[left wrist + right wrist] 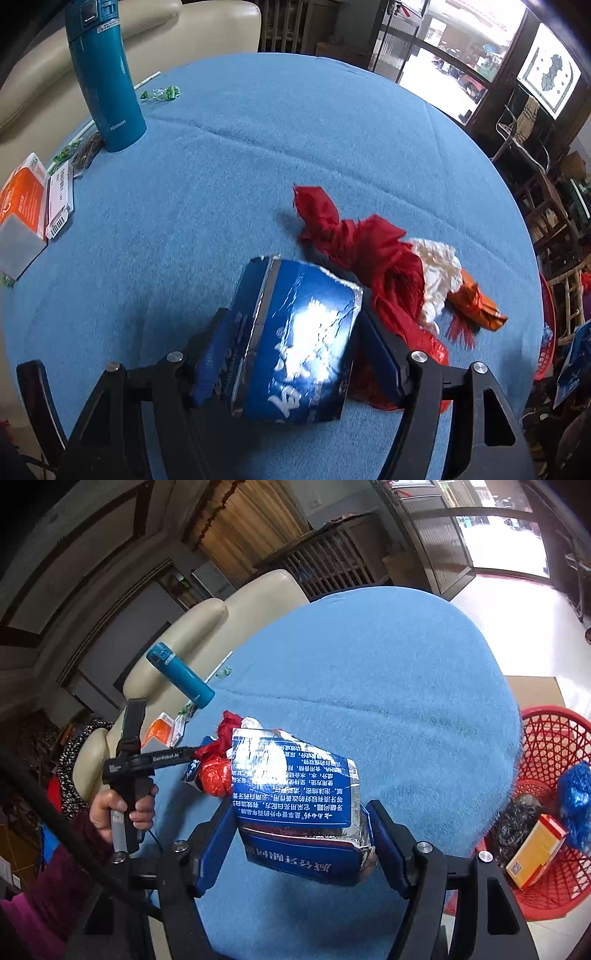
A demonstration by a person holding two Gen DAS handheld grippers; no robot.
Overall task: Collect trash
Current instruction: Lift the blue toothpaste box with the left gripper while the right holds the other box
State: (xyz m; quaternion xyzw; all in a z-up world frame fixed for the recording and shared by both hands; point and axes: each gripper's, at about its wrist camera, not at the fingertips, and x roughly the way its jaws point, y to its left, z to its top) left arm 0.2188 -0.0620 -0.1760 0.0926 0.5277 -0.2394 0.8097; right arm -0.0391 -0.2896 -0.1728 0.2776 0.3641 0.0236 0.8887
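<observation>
Blue foil packs fill both grippers: the right gripper [301, 845] has its jaws clamped on one pack [295, 805] above the desk [388, 686], near the red basket [554, 738]; next, drop it in. The left gripper [291, 347] has its jaws clamped on another pack [295, 332].

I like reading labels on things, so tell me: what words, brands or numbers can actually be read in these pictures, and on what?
"GenRobot.AI": white print on the left tool's black arm.
"ZOJIRUSHI": small print near the base of the teal flask, barely legible.
Blue carton in the right tool: Chinese print, seen upside down, too small to read reliably.
Blue carton in the left tool: white characters, glare-blurred.
Orange box, barcode label: unreadable.
</observation>
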